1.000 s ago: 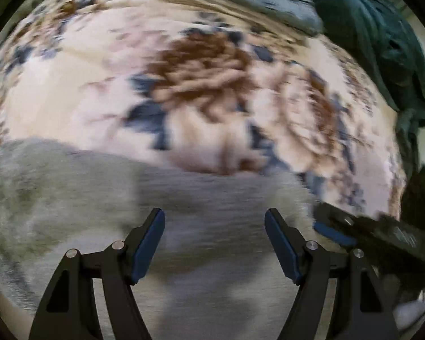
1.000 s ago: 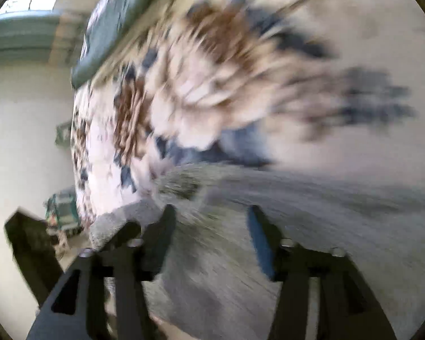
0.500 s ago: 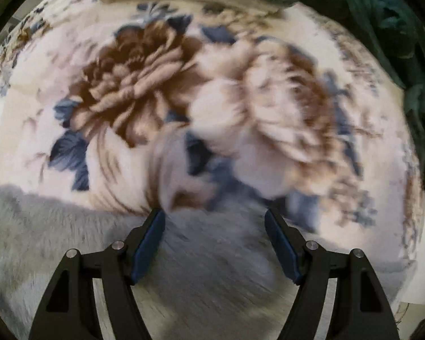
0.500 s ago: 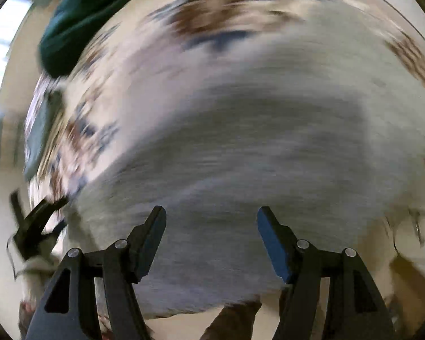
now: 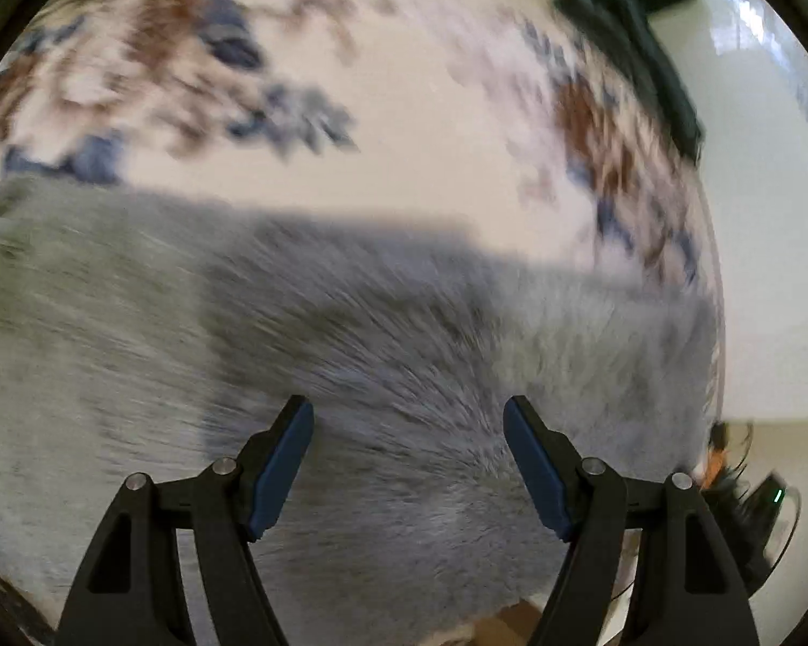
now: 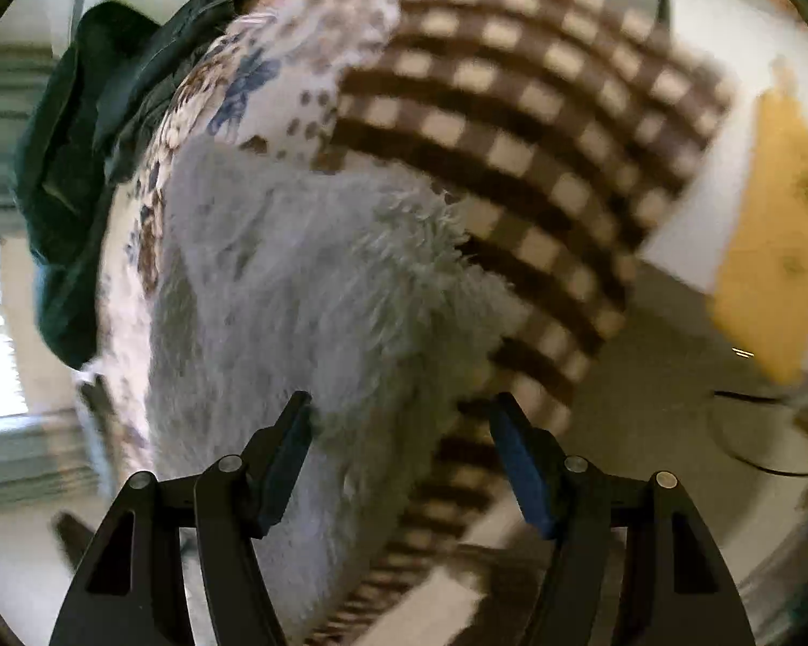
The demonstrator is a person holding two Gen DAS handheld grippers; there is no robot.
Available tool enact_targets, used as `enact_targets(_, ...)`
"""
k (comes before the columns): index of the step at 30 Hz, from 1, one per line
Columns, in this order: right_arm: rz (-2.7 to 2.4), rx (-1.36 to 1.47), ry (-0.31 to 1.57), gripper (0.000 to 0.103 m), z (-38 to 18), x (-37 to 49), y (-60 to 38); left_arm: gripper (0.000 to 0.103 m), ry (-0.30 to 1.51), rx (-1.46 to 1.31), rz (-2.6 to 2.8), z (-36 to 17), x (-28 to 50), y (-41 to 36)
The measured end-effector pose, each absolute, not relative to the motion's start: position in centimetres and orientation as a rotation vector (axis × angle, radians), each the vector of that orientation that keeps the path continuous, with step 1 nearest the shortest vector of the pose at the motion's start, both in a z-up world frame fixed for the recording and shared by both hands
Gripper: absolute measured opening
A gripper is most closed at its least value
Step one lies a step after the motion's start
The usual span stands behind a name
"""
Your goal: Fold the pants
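Note:
Fluffy grey pants (image 5: 307, 355) lie flat across a floral blanket (image 5: 436, 161) on a bed. My left gripper (image 5: 408, 414) hovers over the grey fabric near its end by the bed's edge, jaws wide apart with nothing pinched between the blue pads (image 5: 280, 468). In the right wrist view the same grey pants (image 6: 307, 290) reach the bed's edge next to a brown checked blanket (image 6: 517, 124). My right gripper (image 6: 401, 412) stands open above that edge of the pants, the fabric under it but not gripped.
A dark green garment (image 6: 75, 172) is heaped at the far side of the bed (image 5: 630, 21). Beyond the bed's edge lie a pale floor (image 6: 646, 377), a yellow board (image 6: 770, 247) and a cable. A black device with a green light (image 5: 770, 500) sits past the bed's corner.
Both views have swept sideways across the bed. The left gripper now sits over the pants' end by the bed's edge; the right has rolled and moved to the checked blanket side. Jaws unchanged.

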State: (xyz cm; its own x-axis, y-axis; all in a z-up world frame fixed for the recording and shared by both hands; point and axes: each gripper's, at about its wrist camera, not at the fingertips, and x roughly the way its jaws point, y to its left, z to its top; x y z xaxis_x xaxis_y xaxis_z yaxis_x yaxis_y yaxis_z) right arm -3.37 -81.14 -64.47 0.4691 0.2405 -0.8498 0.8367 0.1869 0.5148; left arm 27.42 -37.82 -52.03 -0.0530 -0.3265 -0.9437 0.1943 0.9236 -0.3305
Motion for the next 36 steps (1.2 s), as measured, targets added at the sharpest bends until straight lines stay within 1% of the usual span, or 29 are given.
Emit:
enact_targets(2, -0.487, 1.407, 0.975, 0.069, -65.5, -3.1, -81.4, 0.072, 1.604, -0.056, -0.399, -54.1, 27.1, -38.5)
enact_targets(5, -0.401, 1.368, 0.878, 0.069, -64.5, -2.2, -81.2, 0.079, 1.603, -0.046, -0.396, -55.6, 27.2, -38.5)
enact_targets(7, -0.372, 1.362, 0.859, 0.069, -64.6, -1.8, -81.1, 0.093, 1.614, -0.098, -0.417, -56.1, 27.7, -38.4)
enact_targets(8, -0.372, 1.374, 0.864, 0.069, -64.9, -1.7, -81.2, 0.103, 1.623, -0.132, -0.445, -56.5, 27.9, -38.5)
enact_targets(11, -0.356, 1.443, 0.829, 0.069, -66.3, -2.1, -81.7, 0.103, 1.650, -0.148, -0.440, -57.5, 28.7, -38.7)
enact_targets(12, -0.335, 1.459, 0.810, 0.072, -66.6, -1.9, -81.6, 0.103, 1.655, -0.152, -0.419, -57.6, 28.8, -38.8)
enact_targets(15, -0.198, 1.511, 0.680, 0.072, -66.5, -0.9, -82.0, 0.103, 1.655, -0.115, -0.361, -57.7, 29.0, -39.9)
enact_targets(16, -0.175, 1.513, 0.663, 0.072, -66.6, -0.5, -82.2, 0.103, 1.654, -0.093, -0.349, -57.8, 29.0, -40.2)
enact_targets(20, -0.172, 1.515, 0.701, 0.073, -68.2, 2.1, -82.2, 0.103, 1.651, -0.060, -0.293, -58.2, 29.1, -41.5)
enact_targets(21, -0.177, 1.502, 0.706, 0.071, -68.1, 2.4, -82.3, 0.103, 1.652, -0.047, -0.285, -58.2, 29.1, -42.0)
enact_targets(22, -0.193, 1.480, 0.714, 0.065, -67.8, 3.0, -82.2, 0.103, 1.653, -0.041, -0.281, -58.2, 29.2, -42.4)
enact_targets(23, -0.216, 1.449, 0.733, 0.031, -67.2, 3.5, -82.1, 0.103, 1.657, -0.041, -0.281, -58.2, 29.2, -42.7)
enact_targets(24, -0.251, 1.408, 0.762, 0.018, -66.3, 4.0, -81.9, 0.103, 1.662, -0.043, -0.284, -58.0, 29.2, -42.9)
enact_targets(27, -0.273, 1.308, 0.762, 0.018, -62.5, 5.2, -80.9, 0.103, 1.665, -0.101, -0.305, -56.0, 29.1, -42.3)
enact_targets(31, -0.225, 1.126, 0.778, 0.018, -55.5, 7.9, -76.8, 0.103, 1.604, -0.184, -0.308, -52.7, 29.0, -40.0)
enact_targets(35, -0.139, 0.988, 0.814, 0.018, -50.4, 11.7, -70.2, 0.103, 1.516, -0.234, -0.266, -48.9, 28.2, -34.6)
enact_targets(36, -0.115, 0.961, 0.823, 0.018, -49.5, 11.4, -68.4, 0.103, 1.500, -0.254, -0.251, -48.1, 27.8, -32.7)
